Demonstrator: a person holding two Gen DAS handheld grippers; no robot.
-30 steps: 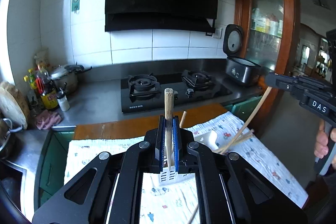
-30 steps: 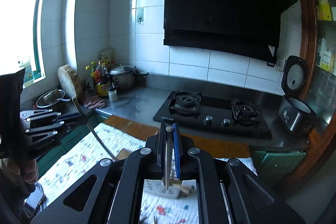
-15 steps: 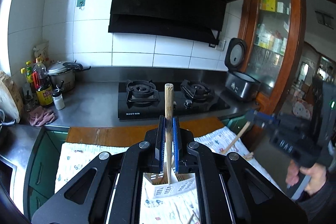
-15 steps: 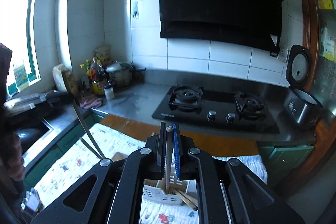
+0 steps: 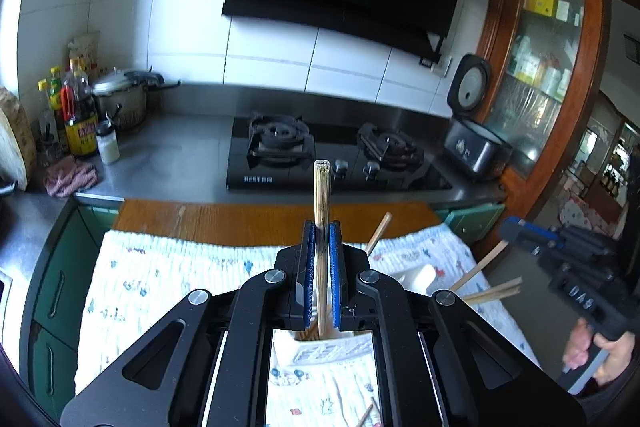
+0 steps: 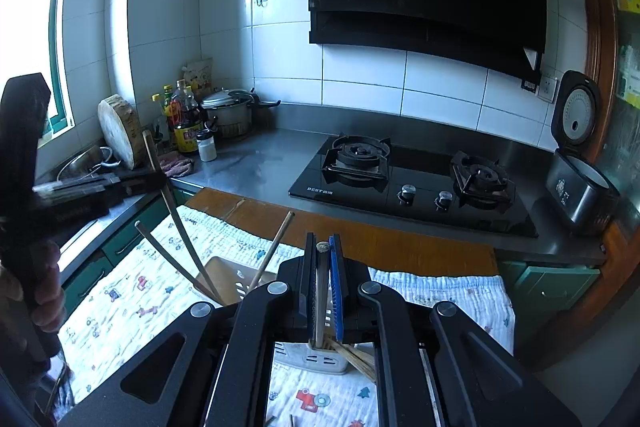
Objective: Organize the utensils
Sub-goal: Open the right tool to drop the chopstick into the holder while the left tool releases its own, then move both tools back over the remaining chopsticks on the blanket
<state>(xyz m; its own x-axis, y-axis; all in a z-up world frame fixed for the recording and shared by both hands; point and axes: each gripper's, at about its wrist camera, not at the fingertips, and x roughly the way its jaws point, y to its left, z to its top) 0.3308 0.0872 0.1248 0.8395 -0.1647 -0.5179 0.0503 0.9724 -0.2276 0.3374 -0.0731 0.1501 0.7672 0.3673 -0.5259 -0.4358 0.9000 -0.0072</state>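
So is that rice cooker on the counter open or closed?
Open. The rice cooker's lid stands tipped up behind the body, and the pale inner rim of the pot shows underneath.

White holder [image 5: 332, 351], lower centre: mostly hidden behind the tongs' frame. Chopstick [image 5: 322, 247]: lower end concealed between the blue pads. Left-hand device [image 6: 60, 195], left edge of the right-wrist view: motion-blurred, tongs indistinct.

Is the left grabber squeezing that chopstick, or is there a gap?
Touching. In the left wrist view the left gripper has its blue pads pressed against both sides of the upright chopstick, with no gap showing.
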